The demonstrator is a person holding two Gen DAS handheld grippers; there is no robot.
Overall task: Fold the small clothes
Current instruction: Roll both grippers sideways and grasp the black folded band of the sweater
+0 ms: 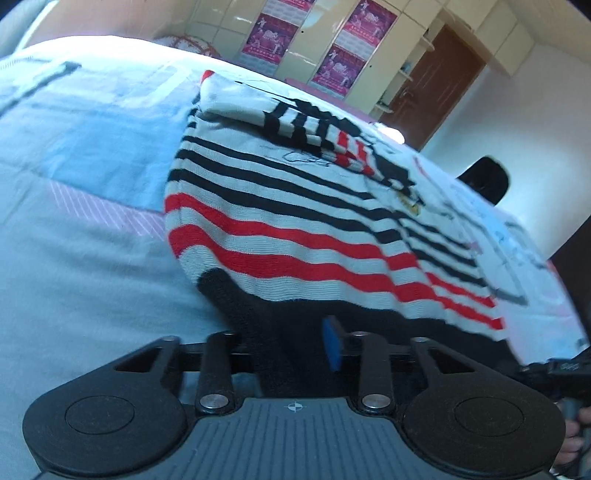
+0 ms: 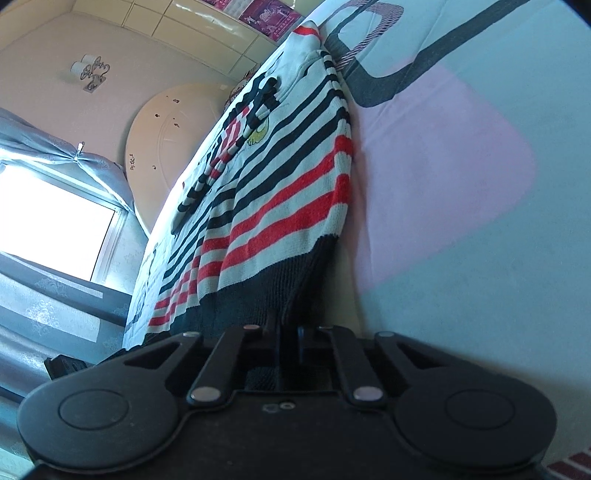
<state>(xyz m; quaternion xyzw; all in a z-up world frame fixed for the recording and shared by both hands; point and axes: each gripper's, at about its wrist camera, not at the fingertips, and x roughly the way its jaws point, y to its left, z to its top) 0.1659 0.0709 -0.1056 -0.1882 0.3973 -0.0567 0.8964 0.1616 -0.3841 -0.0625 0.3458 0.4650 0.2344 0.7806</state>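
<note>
Two black two-finger grippers, left (image 1: pixel 295 332) and right (image 2: pixel 288 332), each clamped on the near dark hem of one small knitted sweater with white, black and red stripes (image 1: pixel 295 229), spread flat across pale blue and pink bed linen (image 1: pixel 81 258), sleeve folded over its far part.

No text can be read; the wall posters (image 1: pixel 364 22) are too blurred
</note>
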